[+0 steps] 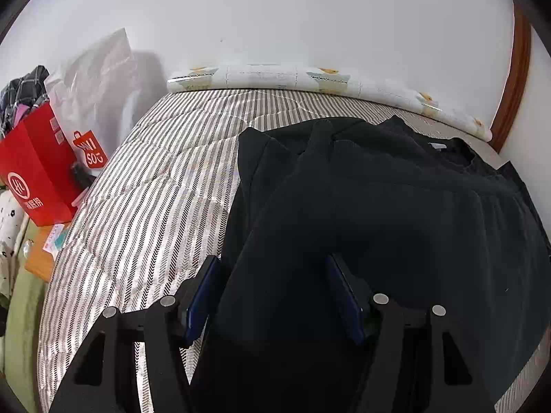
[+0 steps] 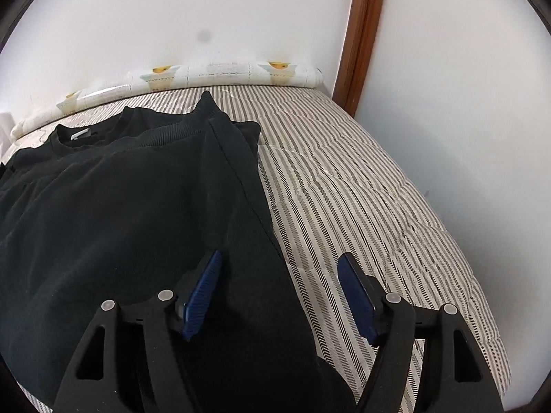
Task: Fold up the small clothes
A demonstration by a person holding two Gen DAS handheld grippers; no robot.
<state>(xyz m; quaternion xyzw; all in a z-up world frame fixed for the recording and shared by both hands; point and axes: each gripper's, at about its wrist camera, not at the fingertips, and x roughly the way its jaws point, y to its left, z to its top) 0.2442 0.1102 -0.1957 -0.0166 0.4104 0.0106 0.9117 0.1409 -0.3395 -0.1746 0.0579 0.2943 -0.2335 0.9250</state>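
A black sweatshirt (image 1: pixel 396 213) lies folded on the striped quilt (image 1: pixel 155 189), its collar and white label toward the wall. My left gripper (image 1: pixel 272 258) is open low over the garment's near left edge. Black cloth fills the gap between its blue pads (image 1: pixel 203 296), which do not press on it. In the right wrist view the same sweatshirt (image 2: pixel 120 206) covers the left half of the picture. My right gripper (image 2: pixel 280 254) is open astride the garment's right edge, with one pad (image 2: pixel 203 292) over the cloth and the other above bare quilt (image 2: pixel 361 189).
A rolled patterned mat (image 1: pixel 261 75) lies along the white wall at the bed's far side. Red paper bags (image 1: pixel 38 172), a clear plastic bag (image 1: pixel 100 79) and a wooden stand (image 1: pixel 38 258) sit left of the bed. A brown wooden frame (image 2: pixel 361 34) rises at the right corner.
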